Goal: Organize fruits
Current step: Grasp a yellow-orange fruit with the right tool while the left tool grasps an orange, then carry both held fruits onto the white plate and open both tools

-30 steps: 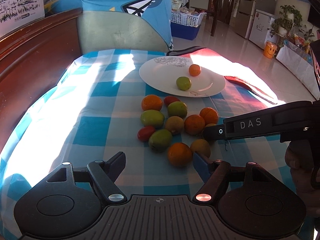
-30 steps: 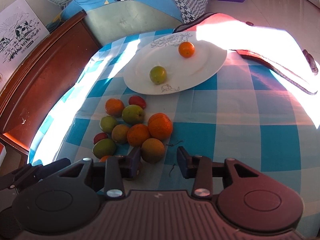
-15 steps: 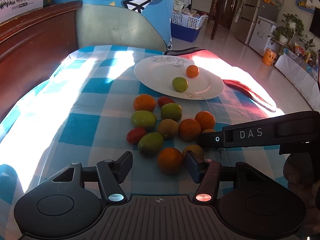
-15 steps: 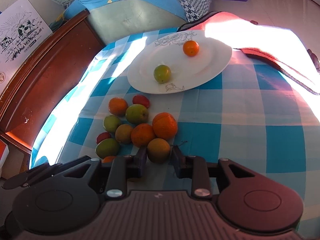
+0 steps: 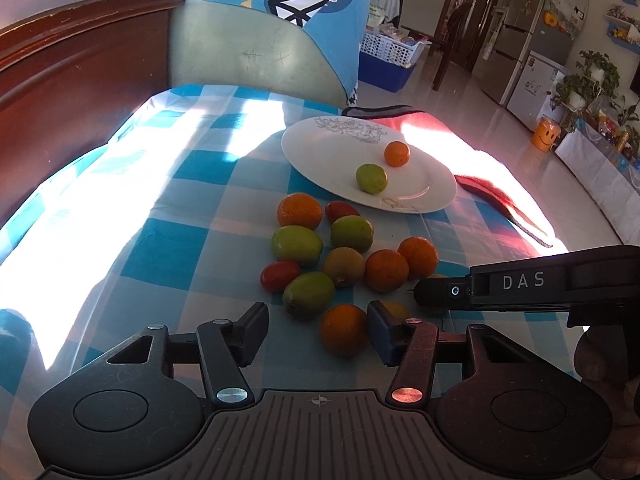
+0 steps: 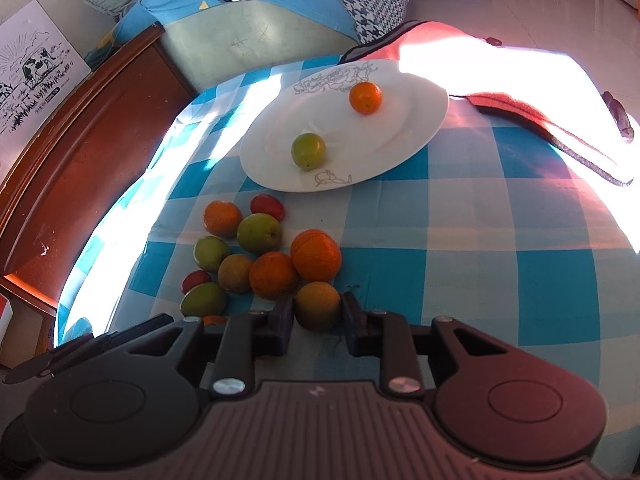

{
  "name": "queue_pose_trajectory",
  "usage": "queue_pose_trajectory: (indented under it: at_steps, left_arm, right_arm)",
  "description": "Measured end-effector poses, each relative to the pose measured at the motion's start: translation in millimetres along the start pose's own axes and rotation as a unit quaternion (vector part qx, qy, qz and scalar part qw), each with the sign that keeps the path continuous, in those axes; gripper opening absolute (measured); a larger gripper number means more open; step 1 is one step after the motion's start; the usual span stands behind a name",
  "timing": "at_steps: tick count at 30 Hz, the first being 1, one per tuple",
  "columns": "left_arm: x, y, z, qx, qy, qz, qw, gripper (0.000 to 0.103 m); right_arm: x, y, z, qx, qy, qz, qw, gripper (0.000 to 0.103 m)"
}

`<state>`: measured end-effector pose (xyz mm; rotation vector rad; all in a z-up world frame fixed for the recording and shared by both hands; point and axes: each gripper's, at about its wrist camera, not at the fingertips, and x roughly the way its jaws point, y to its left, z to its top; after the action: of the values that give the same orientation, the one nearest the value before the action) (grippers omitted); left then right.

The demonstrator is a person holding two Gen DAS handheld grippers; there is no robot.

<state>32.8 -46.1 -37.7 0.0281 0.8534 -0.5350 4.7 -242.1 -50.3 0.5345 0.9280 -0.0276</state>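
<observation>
Two fruits sit on the white plate [image 6: 420, 120]: one orange [image 6: 365, 97], one green [image 6: 308, 150]. About eleven remain in a loose pile [image 6: 260, 256] on the checked cloth [image 6: 460, 272] just in front of the plate, so it's early going. The right gripper [image 6: 317, 312], angled down, has just been closing and now looks clamped on the brownish-orange fruit [image 6: 317, 305] at the pile's near edge. The left gripper [image 5: 316, 330], also angled down, has been closing too; an orange fruit [image 5: 345, 328] lies between its jaws, touching at most the right finger, not gripped.
</observation>
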Motion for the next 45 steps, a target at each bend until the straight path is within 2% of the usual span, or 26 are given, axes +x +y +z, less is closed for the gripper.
queue_pose_trajectory:
  at_steps: [5, 8, 14, 16, 18, 20, 28, 34, 35, 36, 37, 41, 45]
  left_arm:
    - [2.9, -9.2, -1.0, 0.017, 0.002, -0.004, 0.9998, 0.052]
    - [4.6, -11.7, 0.6, 0.010, 0.001, -0.004, 0.9999, 0.052]
    - [2.6, -20.7, -1.0, 0.017, 0.003, -0.023, 0.9996, 0.051]
    - [2.4, -17.4, -1.2, 0.008, 0.002, -0.023, 0.9997, 0.049]
    - [2.7, -9.7, 0.0, -0.015, 0.006, -0.026, 0.9995, 0.040]
    - [3.1, -1.2, 0.9, -0.039, 0.012, -0.029, 0.9987, 0.040]
    - [5.6, 1.4, 2.4, -0.045, 0.024, -0.010, 0.9987, 0.042]
    - [7.2, -7.3, 1.5, -0.021, 0.019, 0.003, 0.9996, 0.040]
    - [9.5, -5.2, 1.4, -0.030, 0.025, -0.004, 0.9992, 0.037]
    - [10.8, -3.7, 1.0, -0.038, 0.030, -0.013, 0.9988, 0.028]
    - [11.4, -3.2, 0.2, -0.044, 0.034, -0.023, 0.9982, 0.026]
    - [8.0, -11.9, -3.3, -0.022, 0.024, -0.017, 0.9993, 0.026]
    - [6.0, -11.0, -2.1, -0.025, 0.019, -0.016, 0.9994, 0.026]
  right_arm:
    - [-1.2, -1.9, -0.2, -0.002, 0.004, -0.011, 1.000, 0.026]
    - [-0.6, -1.2, -0.5, -0.003, 0.002, -0.012, 1.000, 0.026]
    - [-0.5, -1.7, 0.1, -0.004, 0.003, -0.010, 1.000, 0.027]
    - [-0.7, -1.8, 0.2, -0.004, 0.003, -0.010, 1.000, 0.026]
    - [-0.8, -2.2, 0.4, -0.002, 0.003, -0.010, 1.000, 0.026]
    - [-0.9, -2.6, 0.2, -0.002, 0.003, -0.010, 1.000, 0.026]
    - [-0.5, -3.0, 0.0, -0.005, 0.003, -0.011, 1.000, 0.026]
    - [0.0, -2.0, -0.2, -0.005, 0.001, -0.013, 1.000, 0.026]
    - [-0.2, -2.0, -0.4, -0.005, 0.001, -0.013, 1.000, 0.026]
    - [-0.4, -2.0, -0.7, -0.006, 0.000, -0.013, 1.000, 0.026]
    - [-0.6, -2.0, -0.9, -0.007, 0.000, -0.013, 1.000, 0.026]
    - [-1.2, -2.5, -0.5, -0.006, 0.000, -0.012, 1.000, 0.026]
    - [-1.3, -2.8, -0.2, -0.005, 0.001, -0.011, 1.000, 0.025]
